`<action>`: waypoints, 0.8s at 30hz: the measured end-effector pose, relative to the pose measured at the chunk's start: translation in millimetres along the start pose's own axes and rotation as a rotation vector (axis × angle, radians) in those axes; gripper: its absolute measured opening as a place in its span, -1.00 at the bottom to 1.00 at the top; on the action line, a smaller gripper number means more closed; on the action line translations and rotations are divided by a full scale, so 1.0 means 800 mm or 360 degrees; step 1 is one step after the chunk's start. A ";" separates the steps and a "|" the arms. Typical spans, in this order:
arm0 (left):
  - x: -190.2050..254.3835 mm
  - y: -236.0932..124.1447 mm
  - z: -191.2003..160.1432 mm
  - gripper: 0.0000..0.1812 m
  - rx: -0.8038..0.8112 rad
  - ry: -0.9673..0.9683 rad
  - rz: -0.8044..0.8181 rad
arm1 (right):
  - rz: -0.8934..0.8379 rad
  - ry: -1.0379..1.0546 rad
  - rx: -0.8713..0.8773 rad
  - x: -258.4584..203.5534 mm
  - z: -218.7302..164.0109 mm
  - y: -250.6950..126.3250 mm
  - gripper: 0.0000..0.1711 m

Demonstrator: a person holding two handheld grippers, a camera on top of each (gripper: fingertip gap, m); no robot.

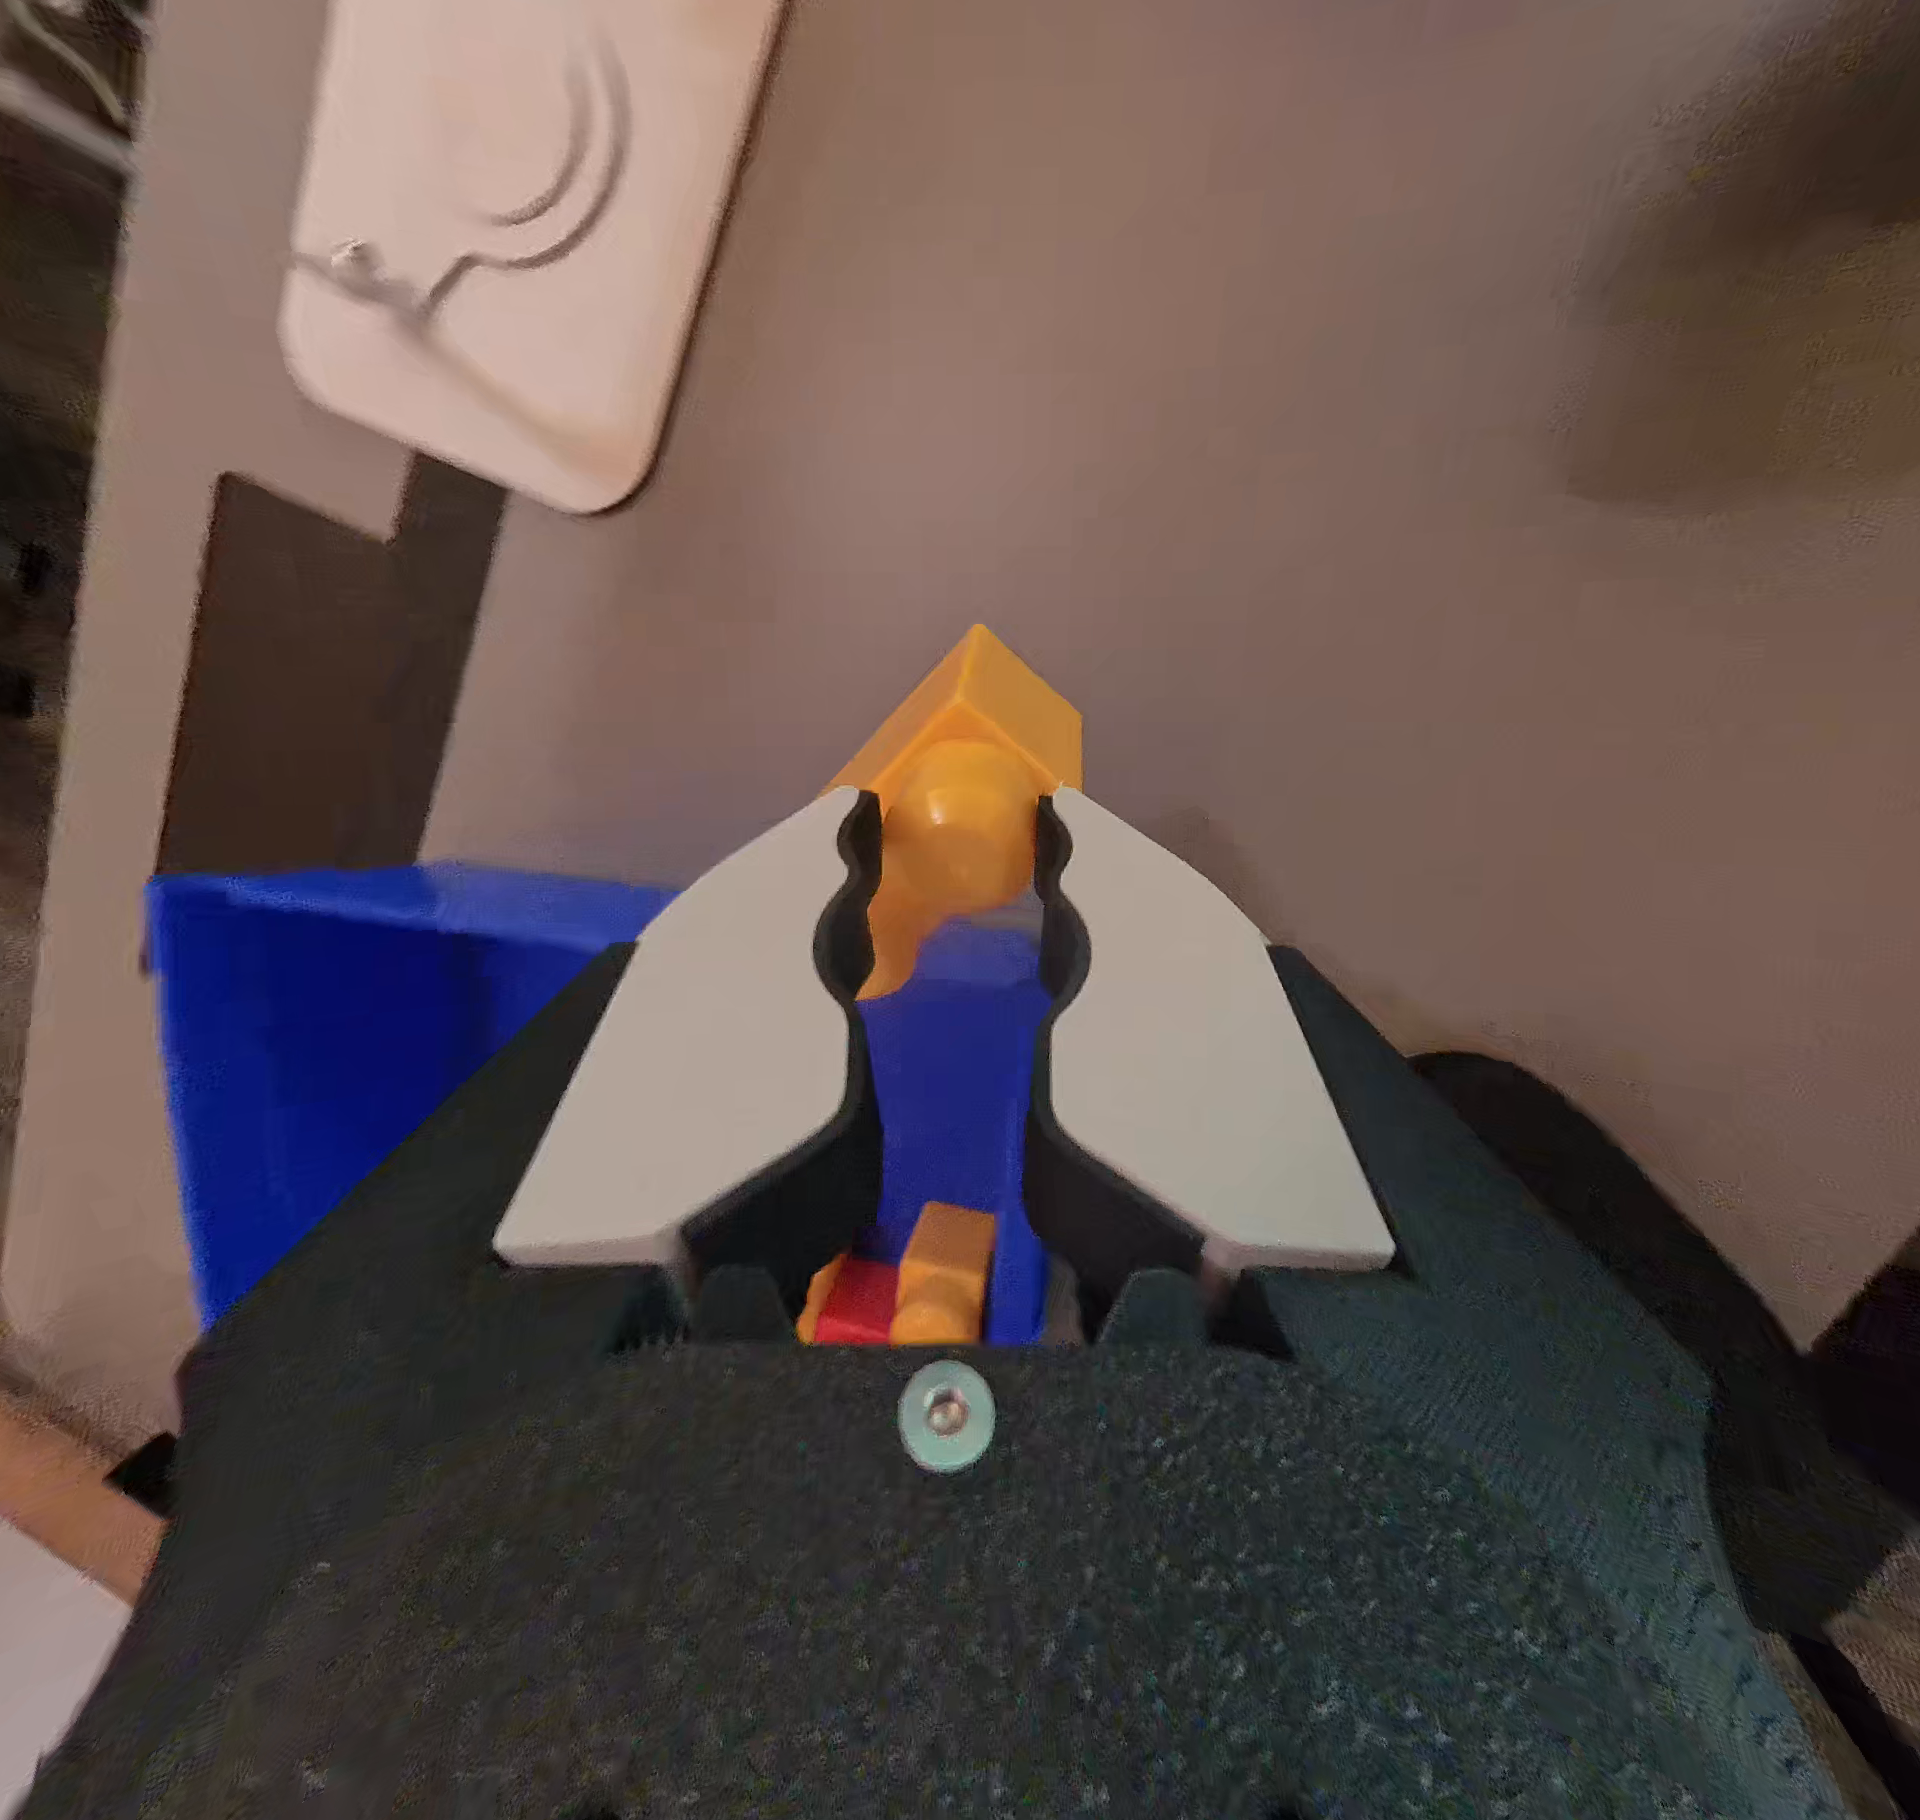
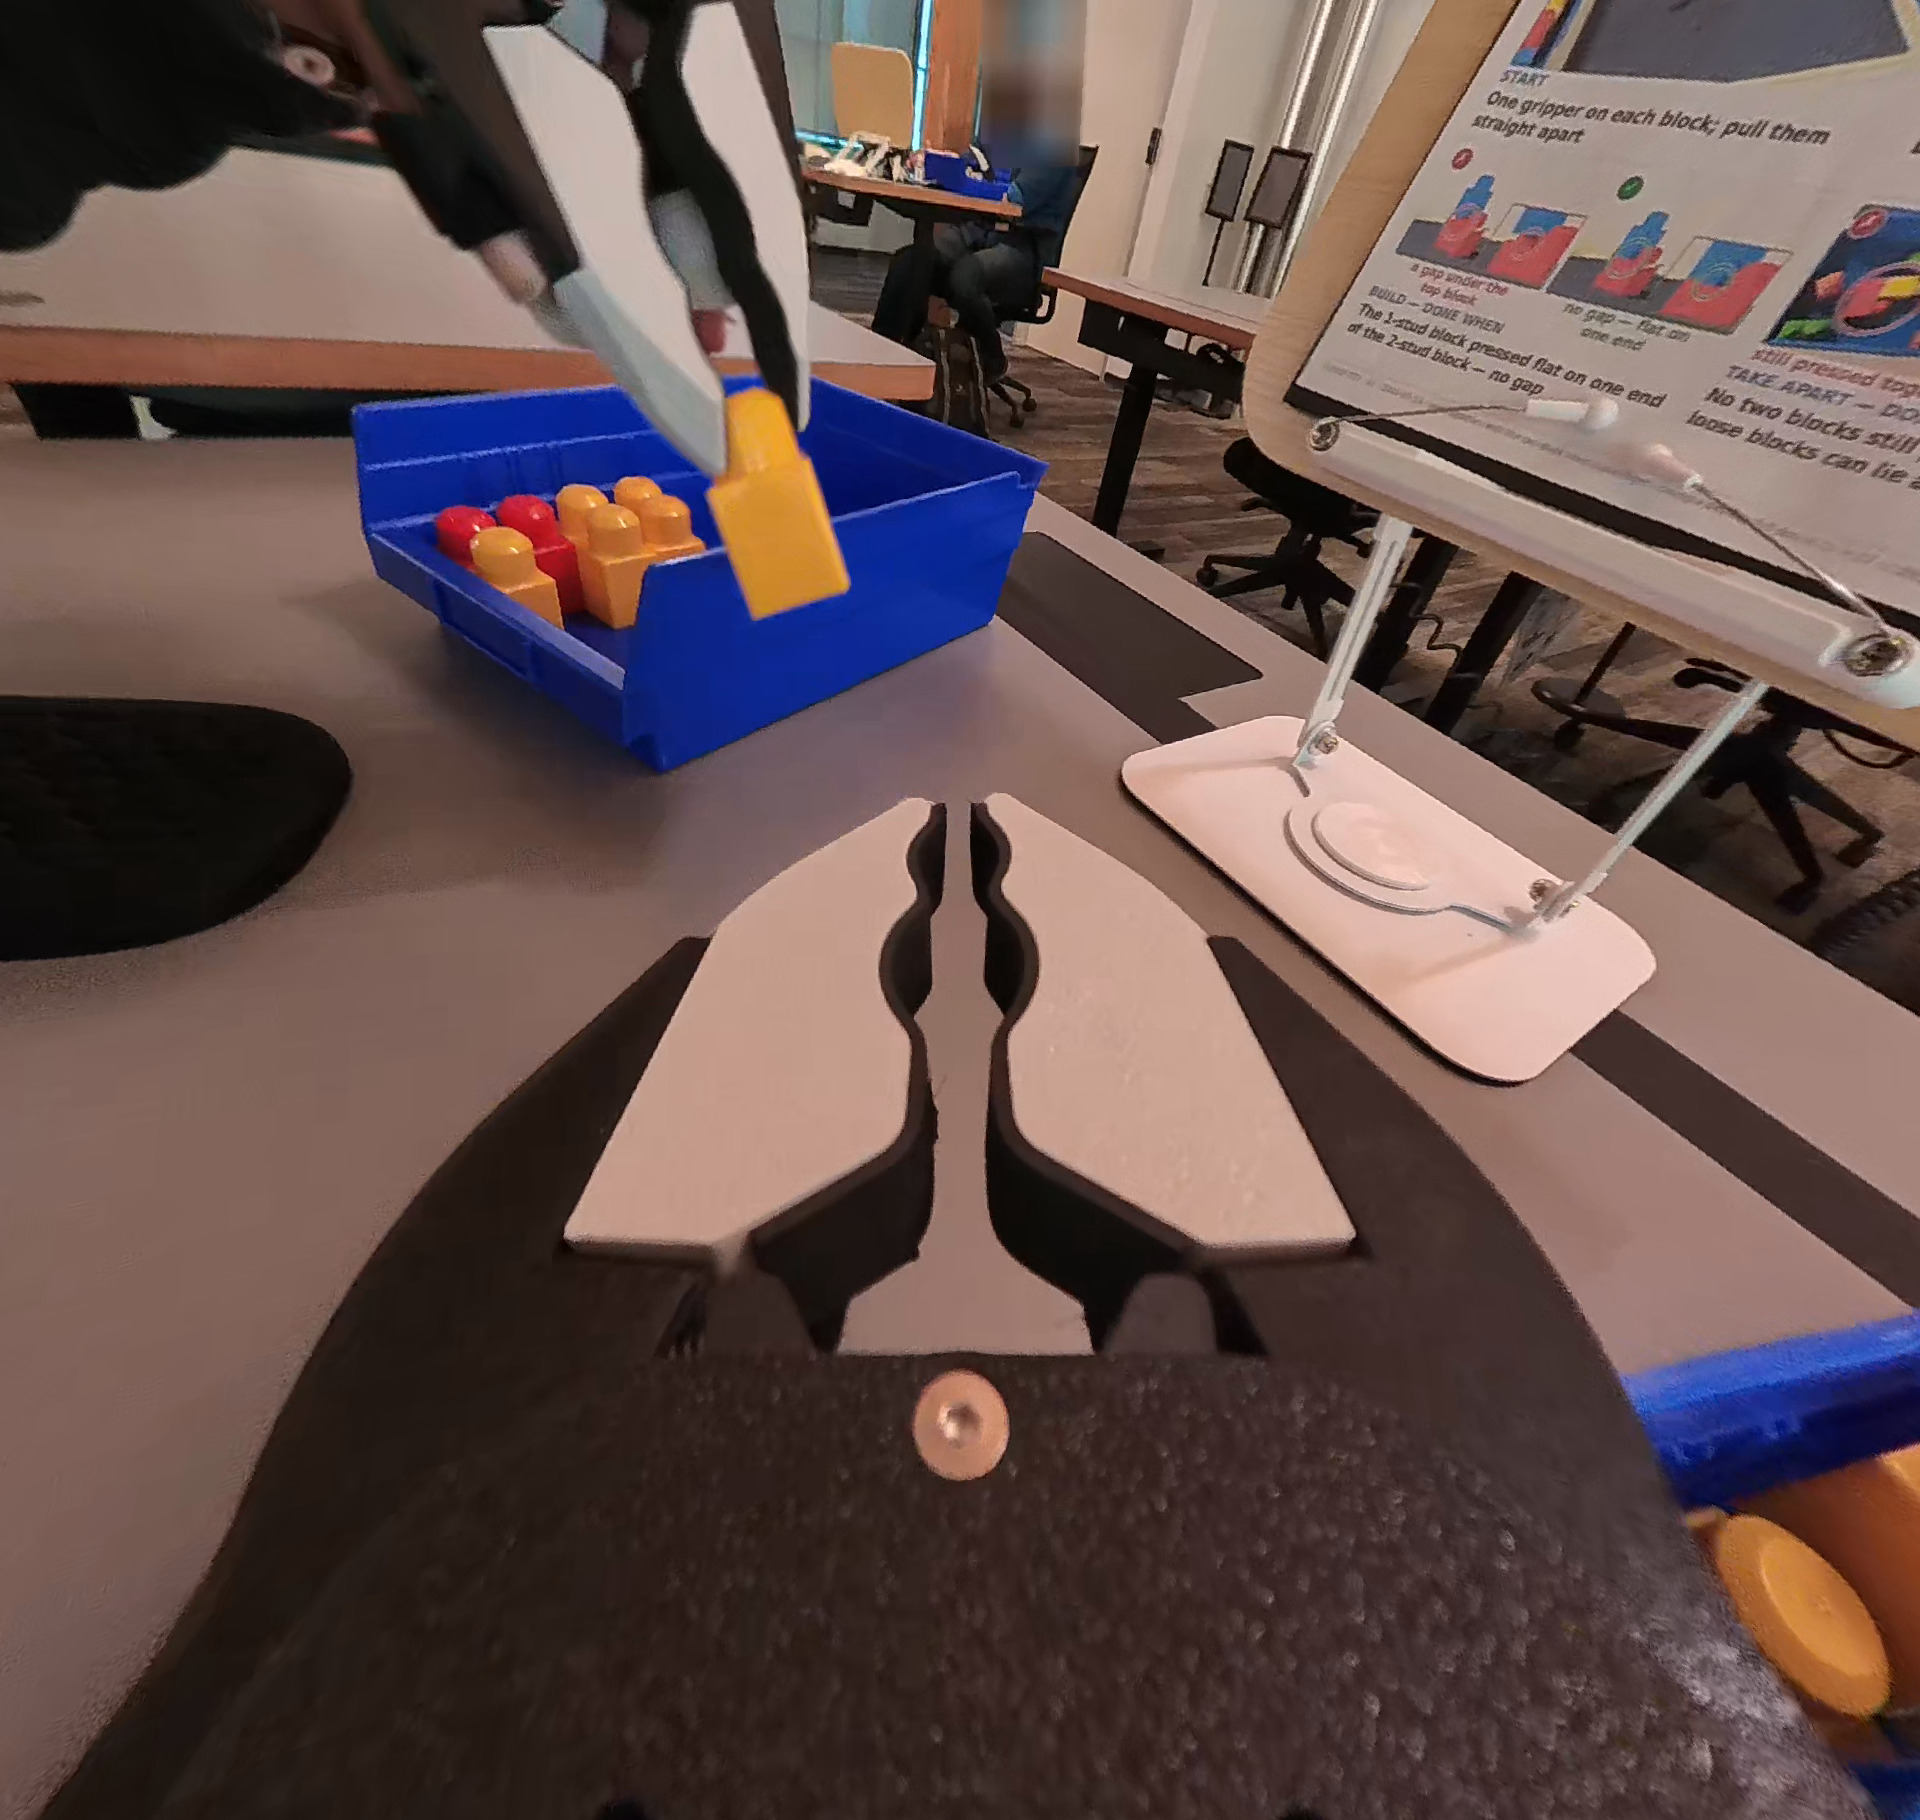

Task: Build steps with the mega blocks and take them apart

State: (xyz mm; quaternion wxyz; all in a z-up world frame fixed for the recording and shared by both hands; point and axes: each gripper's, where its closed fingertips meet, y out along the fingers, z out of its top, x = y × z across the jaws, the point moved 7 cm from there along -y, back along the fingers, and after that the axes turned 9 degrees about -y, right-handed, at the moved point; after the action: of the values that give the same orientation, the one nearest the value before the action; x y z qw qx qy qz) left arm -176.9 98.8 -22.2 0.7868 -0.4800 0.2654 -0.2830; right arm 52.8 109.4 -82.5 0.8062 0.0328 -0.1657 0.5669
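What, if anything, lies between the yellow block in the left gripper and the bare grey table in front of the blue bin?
Nothing visible. The left gripper holds the yellow block in the air above the blue bin; the grey table before the bin is bare.

Only readable print: an instruction sheet [image 2: 1662,212] on a tilted board [image 2: 1351,316] with white stand [image 2: 1382,897], right side of table. Headings, captions, small photos. No markings on the blue bin [image 2: 831,627] or blocks.
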 end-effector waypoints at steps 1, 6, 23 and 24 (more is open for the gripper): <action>0.016 0.008 0.006 -0.68 -0.0024 0.0021 -0.0027 | -0.0008 -0.0022 -0.0010 0.000 -0.001 0.000 -0.95; 0.078 0.054 0.018 -0.68 -0.0147 0.0061 -0.0194 | -0.0024 -0.0069 -0.0048 0.001 -0.007 0.000 -0.95; 0.098 0.118 -0.006 -0.46 -0.0277 0.0000 -0.0281 | -0.0053 -0.0031 -0.0071 0.007 -0.014 -0.001 -0.95; 0.093 0.109 -0.003 -0.43 -0.0207 -0.0011 -0.0276 | -0.0054 -0.0026 -0.0069 0.008 -0.014 -0.001 -0.95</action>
State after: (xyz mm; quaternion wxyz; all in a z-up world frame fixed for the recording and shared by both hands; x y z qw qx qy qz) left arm -109.9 78.3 -113.1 0.7275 -0.5522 0.2379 -0.3305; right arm 58.5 117.6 -91.1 0.8148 0.0227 -0.1841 0.5492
